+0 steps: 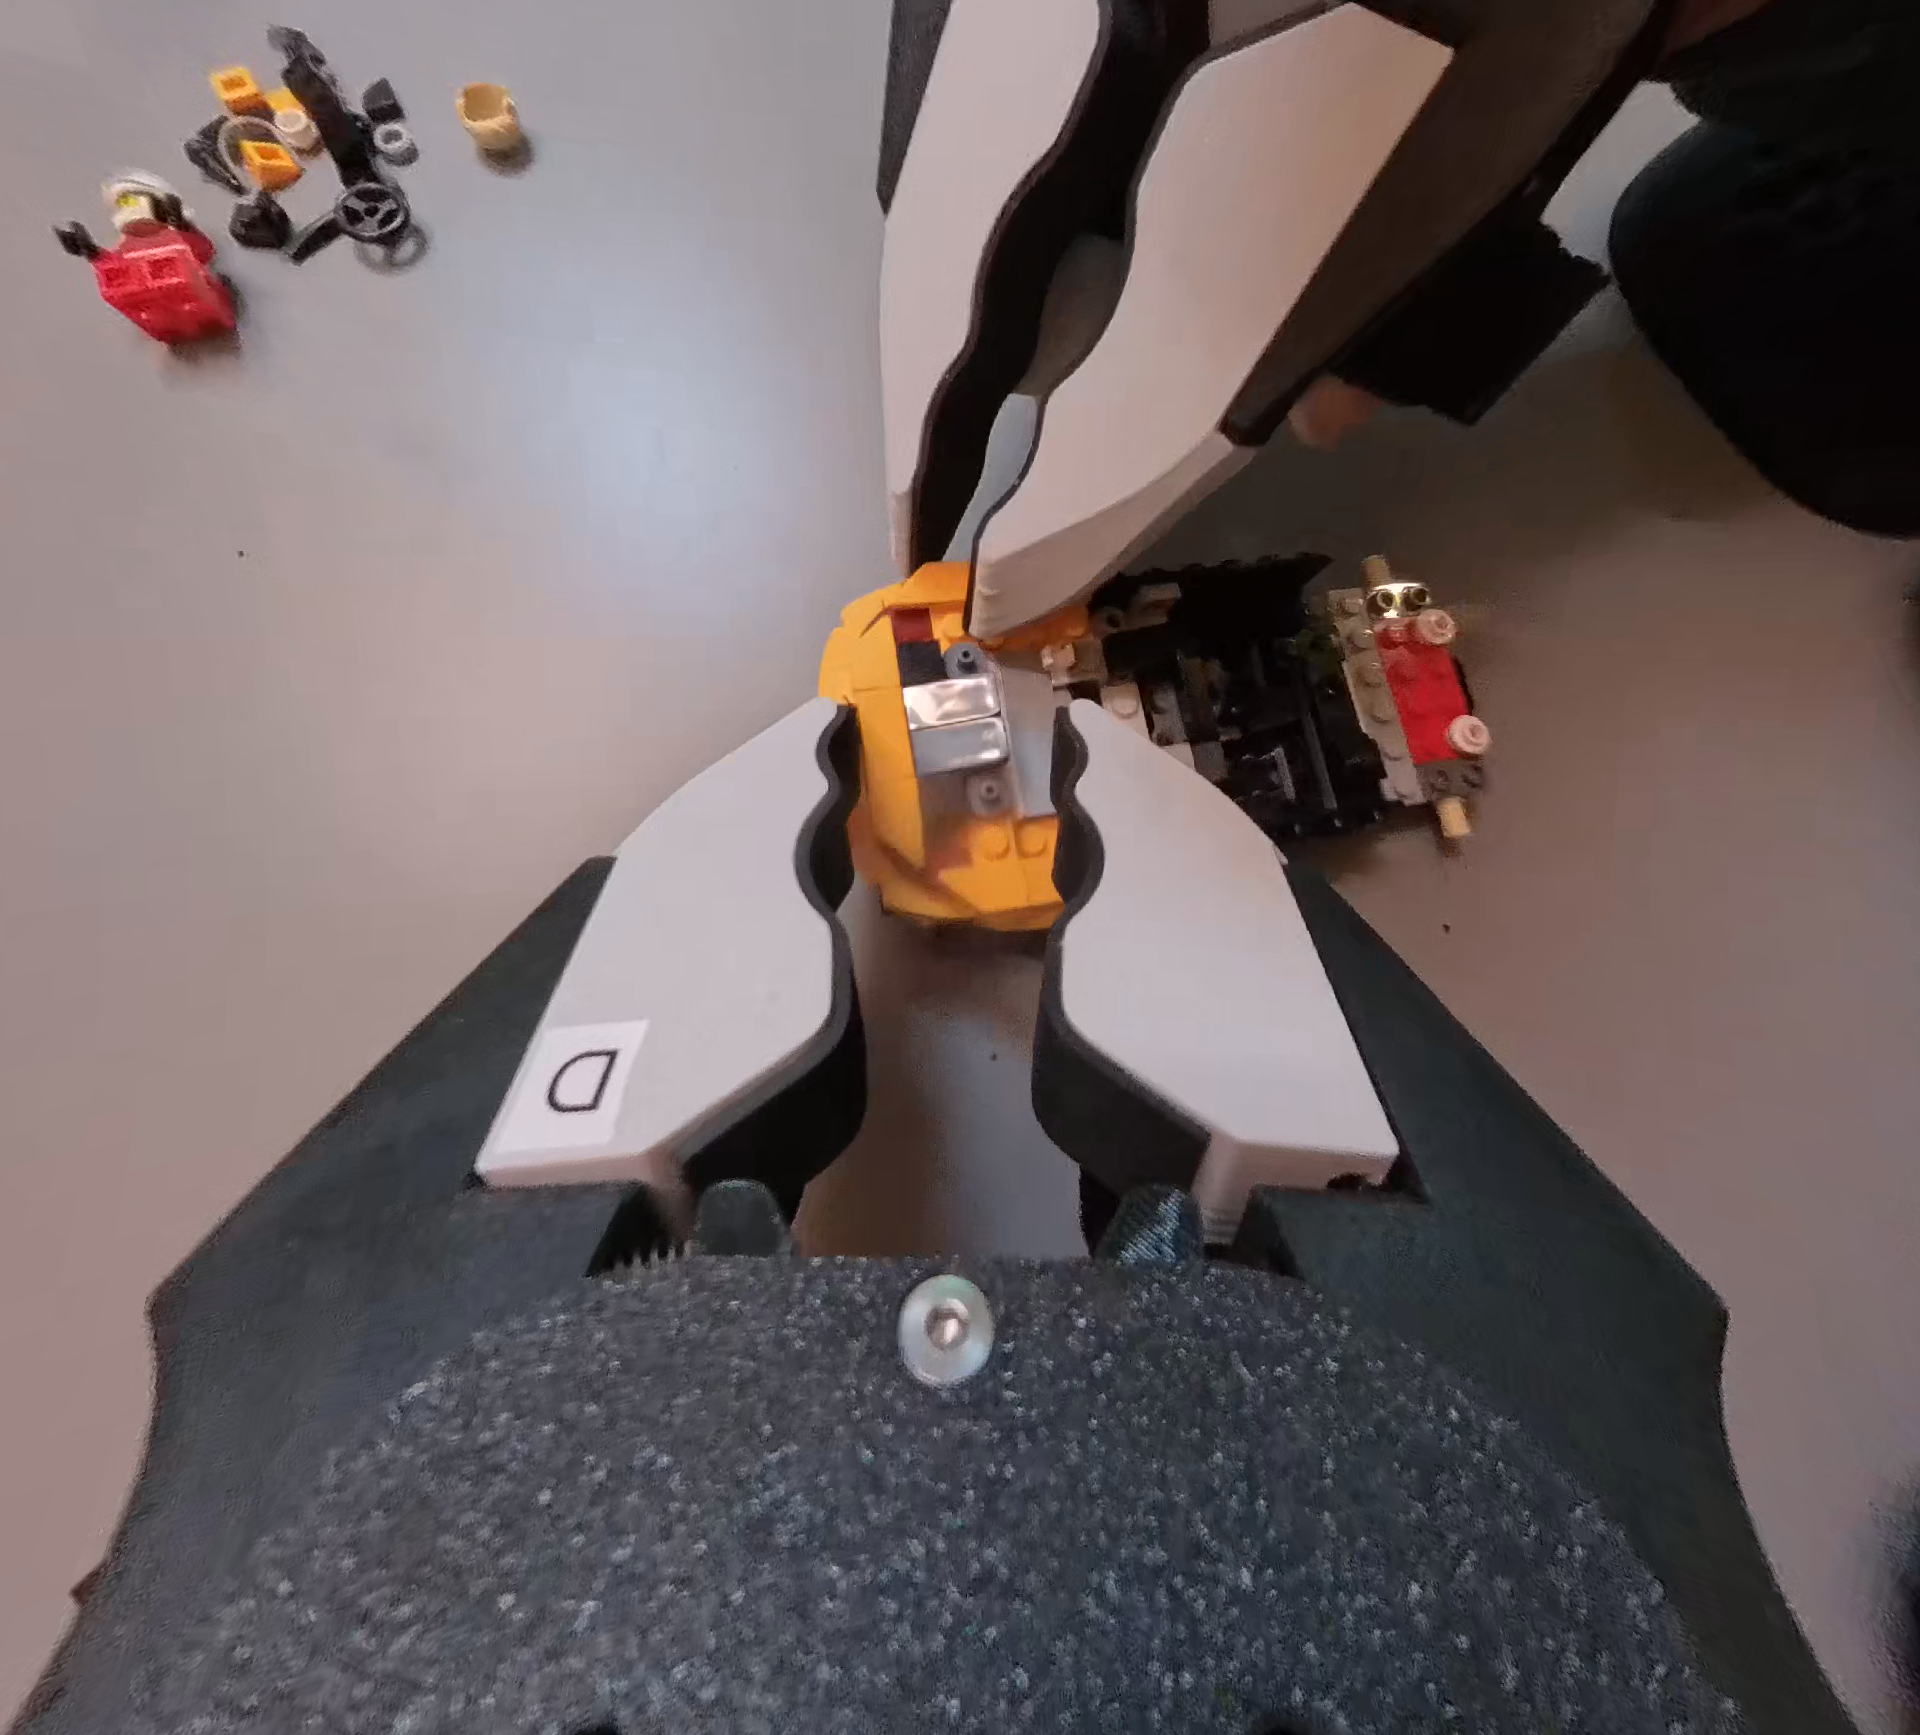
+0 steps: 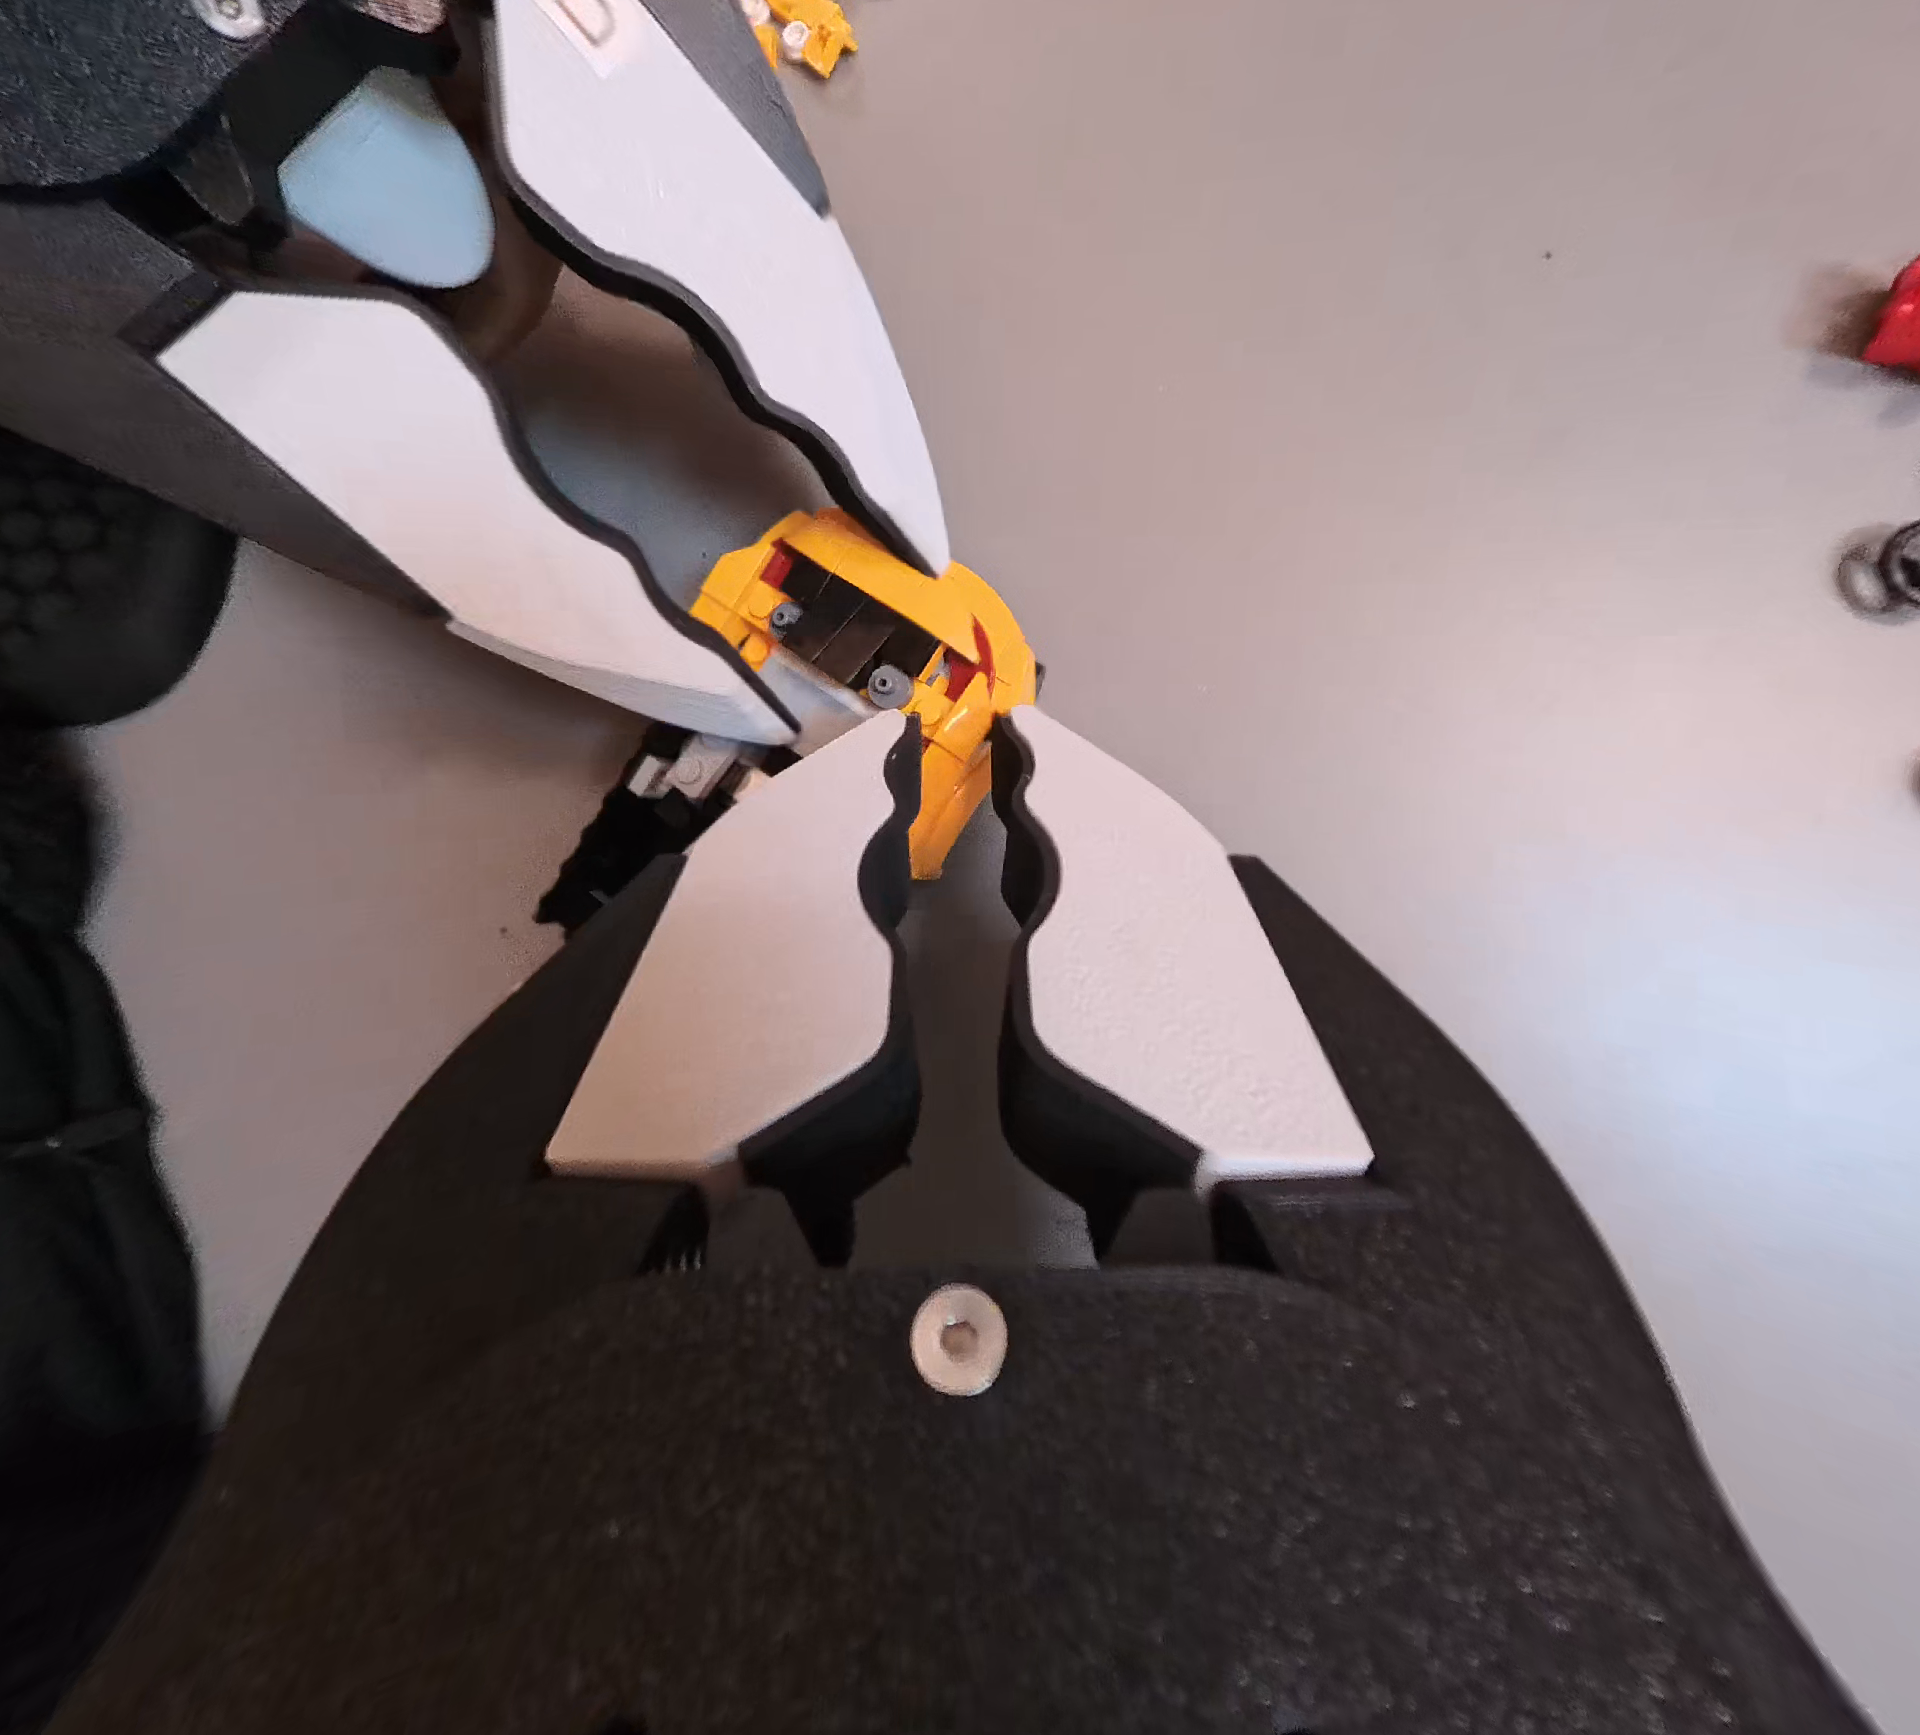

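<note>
**Both sets of fingers on the orange brick body**

Far left on the desk (image 1: pixel 540 459), a scatter of loose bits: a red toy figure (image 1: pixel 156 272), then small black and orange parts (image 1: pixel 301 147), then a tan cup-shaped piece (image 1: pixel 486 118). All well apart from me, nothing in the way there.

Centre now. My left gripper (image 1: pixel 951 750) has its fingers part-way open and pressed against the two flanks of the orange brick body (image 1: pixel 883 750), which I hold raised over the desk. It's a shell of clipped bricks, with grey and shiny pieces on the exposed side. Light and stiff, I'd judge, but it could pop apart at the seams if squeezed or twisted hard. The broad flanks look like the safest hold.

My right gripper (image 2: pixel 951 729) comes in from above, fingers nearly closed, pinching a curved orange panel at the body's end. The panel is smooth, so probably slippery, and a thin piece like that may snap off.

Just right of the body, the black brick chassis (image 1: pixel 1226 698) lies on the desk, close under my right fingers: that's the crowding. Beyond it, a red and grey block (image 1: pixel 1403 698).
</note>
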{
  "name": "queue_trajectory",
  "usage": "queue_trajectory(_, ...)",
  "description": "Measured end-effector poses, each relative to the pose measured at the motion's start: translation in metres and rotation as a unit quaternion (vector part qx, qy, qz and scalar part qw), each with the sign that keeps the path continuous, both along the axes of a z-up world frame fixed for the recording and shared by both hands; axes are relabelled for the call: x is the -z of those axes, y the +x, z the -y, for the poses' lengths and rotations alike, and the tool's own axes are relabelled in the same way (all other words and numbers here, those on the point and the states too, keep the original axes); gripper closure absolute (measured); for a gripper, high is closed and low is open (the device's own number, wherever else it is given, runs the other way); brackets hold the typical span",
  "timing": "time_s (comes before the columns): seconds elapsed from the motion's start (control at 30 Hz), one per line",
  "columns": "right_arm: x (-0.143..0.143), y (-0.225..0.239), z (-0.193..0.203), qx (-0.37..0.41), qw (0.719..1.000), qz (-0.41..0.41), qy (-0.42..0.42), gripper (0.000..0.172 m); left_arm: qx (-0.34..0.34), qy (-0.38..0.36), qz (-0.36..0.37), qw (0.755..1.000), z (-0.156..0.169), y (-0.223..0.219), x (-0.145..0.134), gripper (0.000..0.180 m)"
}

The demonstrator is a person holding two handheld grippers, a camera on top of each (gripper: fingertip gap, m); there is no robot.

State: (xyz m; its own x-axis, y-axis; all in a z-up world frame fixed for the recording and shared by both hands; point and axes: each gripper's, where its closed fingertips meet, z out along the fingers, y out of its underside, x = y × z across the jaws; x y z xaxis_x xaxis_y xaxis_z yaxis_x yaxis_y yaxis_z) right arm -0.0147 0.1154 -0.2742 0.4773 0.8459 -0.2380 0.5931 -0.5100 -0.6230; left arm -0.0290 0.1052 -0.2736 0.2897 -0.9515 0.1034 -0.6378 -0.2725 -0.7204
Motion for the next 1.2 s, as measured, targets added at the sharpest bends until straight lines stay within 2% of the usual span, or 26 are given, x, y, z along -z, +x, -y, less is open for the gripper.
queue_trajectory(0.07,0.000,-0.001,0.001,-0.015,1.000,0.011,0.017,0.159,-0.006,0.017,-0.011,1.000,-0.005,-0.001,0.001,0.154)
queue_trajectory(0.27,0.000,-0.002,0.000,-0.039,0.997,0.012,0.062,0.160,-0.017,-0.001,-0.009,1.000,-0.005,-0.002,0.001,0.154)
queue_trajectory(0.47,-0.007,-0.013,0.005,-0.098,0.978,0.022,0.181,0.162,-0.018,-0.001,-0.013,1.000,-0.006,-0.002,0.001,0.154)
queue_trajectory(0.67,-0.032,-0.004,0.000,-0.056,0.982,-0.071,0.164,0.161,-0.015,-0.001,-0.011,1.000,-0.006,-0.004,0.001,0.154)
queue_trajectory(0.73,-0.028,0.011,-0.005,-0.041,0.988,-0.060,0.135,0.161,-0.010,0.004,-0.013,1.000,-0.007,-0.005,0.001,0.154)
queue_trajectory(0.87,-0.007,0.021,0.001,-0.058,0.994,-0.015,0.095,0.161,-0.005,0.004,-0.014,1.000,-0.007,-0.008,0.001,0.154)
queue_trajectory(0.97,0.003,0.021,0.005,-0.068,0.993,0.002,0.095,0.161,-0.007,0.005,-0.016,1.000,-0.007,-0.011,0.001,0.154)
queue_trajectory(1.2,0.003,0.024,0.003,-0.052,0.993,0.001,0.101,0.161,-0.004,0.003,-0.011,1.000,-0.006,-0.013,0.001,0.154)
